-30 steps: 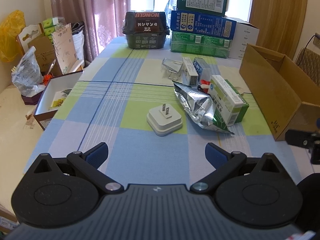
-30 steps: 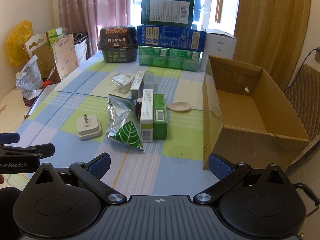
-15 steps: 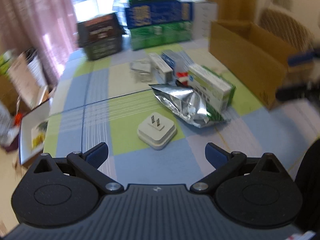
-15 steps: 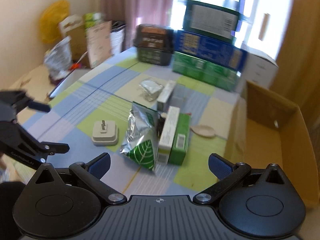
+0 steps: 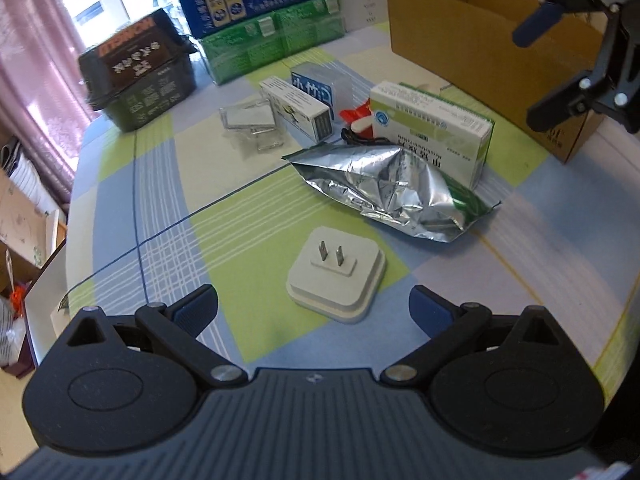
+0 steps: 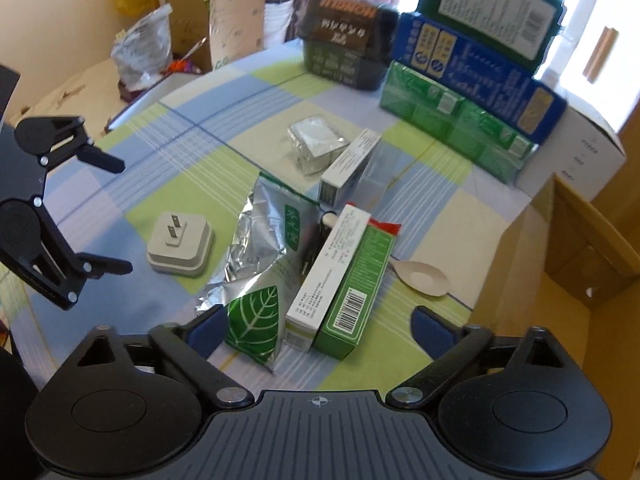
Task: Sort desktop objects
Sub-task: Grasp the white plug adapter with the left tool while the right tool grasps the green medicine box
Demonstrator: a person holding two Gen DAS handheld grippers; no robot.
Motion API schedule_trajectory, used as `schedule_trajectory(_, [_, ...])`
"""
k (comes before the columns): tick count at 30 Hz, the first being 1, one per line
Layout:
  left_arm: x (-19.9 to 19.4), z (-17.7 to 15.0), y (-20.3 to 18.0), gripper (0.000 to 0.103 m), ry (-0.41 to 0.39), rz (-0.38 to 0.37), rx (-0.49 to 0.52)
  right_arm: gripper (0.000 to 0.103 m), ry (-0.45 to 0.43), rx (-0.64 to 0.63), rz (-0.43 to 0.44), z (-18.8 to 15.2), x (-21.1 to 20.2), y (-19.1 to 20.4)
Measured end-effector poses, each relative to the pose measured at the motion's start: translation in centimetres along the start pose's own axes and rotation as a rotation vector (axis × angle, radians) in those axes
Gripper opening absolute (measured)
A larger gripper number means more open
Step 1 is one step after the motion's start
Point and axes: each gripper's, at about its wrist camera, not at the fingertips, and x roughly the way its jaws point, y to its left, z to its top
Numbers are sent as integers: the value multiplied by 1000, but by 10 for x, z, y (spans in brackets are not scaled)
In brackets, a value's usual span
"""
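A white plug adapter, prongs up, lies on the checked tablecloth just ahead of my left gripper, which is open and empty. A crumpled foil bag and a green-and-white medicine box lie side by side. Their near ends reach between the fingers of my right gripper. Its jaws are closing, and the pads touch neither of them. The left wrist view shows the right gripper in front of the open cardboard box. The left gripper appears at the left of the right wrist view, beside the adapter.
Behind the pile lie a small white box, a blue pack, a clear plastic case, a red packet and a wooden spoon. Stacked cartons and a black food container line the back. The table edge runs along the left.
Both grippers have come closer to the pile and rolled. The adapter now lies just ahead of the left fingers, and the box and bag reach between the right ones.
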Motion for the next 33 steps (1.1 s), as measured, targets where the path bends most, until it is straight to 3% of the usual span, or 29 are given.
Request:
schedule_trajectory(6, [21, 7, 3, 93, 21, -42, 63, 76, 36, 43, 22, 9, 20, -18])
schedule_trajectory(11, [33, 13, 5, 90, 21, -57, 81, 68, 32, 93, -19, 16, 26, -35])
schedule_trajectory(17, [45, 16, 8, 90, 22, -72, 72, 68, 72, 92, -83, 23, 39, -43])
schedule_trajectory(24, [56, 16, 6, 90, 36, -92, 69, 68, 79, 124, -46, 26, 50, -46])
schedule_trajectory(30, [57, 19, 8, 90, 24, -95, 58, 68, 98, 140, -136, 28, 54, -56])
schedule_trajectory(33, [60, 19, 9, 90, 30, -98, 56, 68, 104, 170, -68, 25, 56, -60])
